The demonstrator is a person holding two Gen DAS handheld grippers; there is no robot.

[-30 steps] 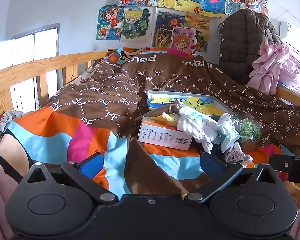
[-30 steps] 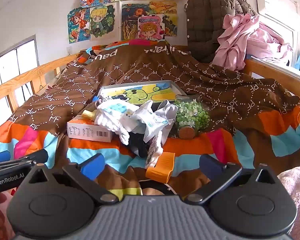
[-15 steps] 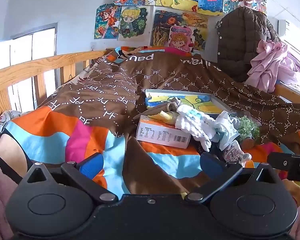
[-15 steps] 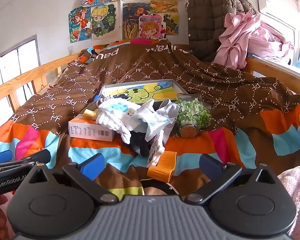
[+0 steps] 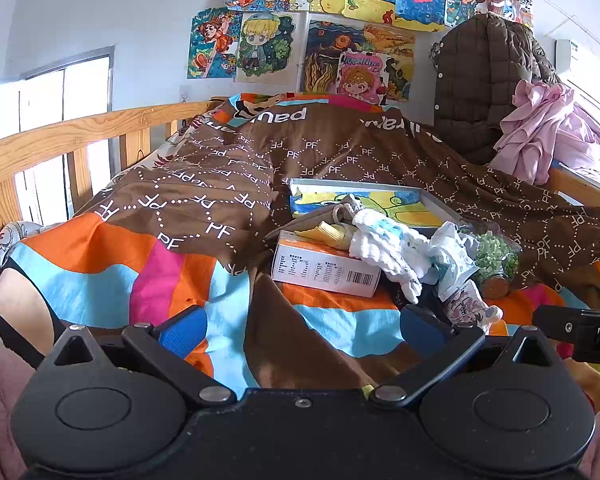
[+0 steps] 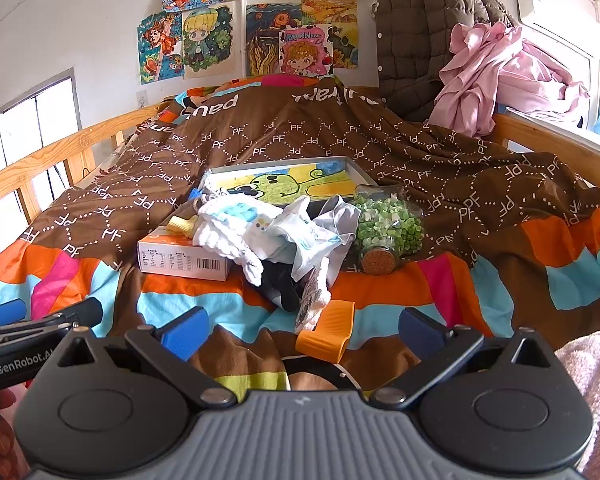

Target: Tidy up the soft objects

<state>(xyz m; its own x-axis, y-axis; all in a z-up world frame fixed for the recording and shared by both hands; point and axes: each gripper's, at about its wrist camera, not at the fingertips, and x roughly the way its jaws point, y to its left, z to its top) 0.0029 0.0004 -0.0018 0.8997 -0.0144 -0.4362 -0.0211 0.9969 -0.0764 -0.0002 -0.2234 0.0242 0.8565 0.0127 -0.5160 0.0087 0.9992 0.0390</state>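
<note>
hovering with jaws apart and empty: left gripper (image 5: 300,326), right gripper (image 6: 302,330). item: pile of small garments (image 6: 268,236) at 12 o'clock, draped over white box (image 6: 180,258), touching glass jar (image 6: 386,236). risk, judged: a careless tug on cloth could roll the jar or drag the box.

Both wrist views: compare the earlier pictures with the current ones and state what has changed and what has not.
Very little changed. Both views drift slightly nearer the pile: the box and white cloth sit a touch larger in frame. Nothing was taken hold of or let go. The left gripper and right gripper stay open and empty, short of the clothes. The jar, tray and orange clip lie as before.
</note>
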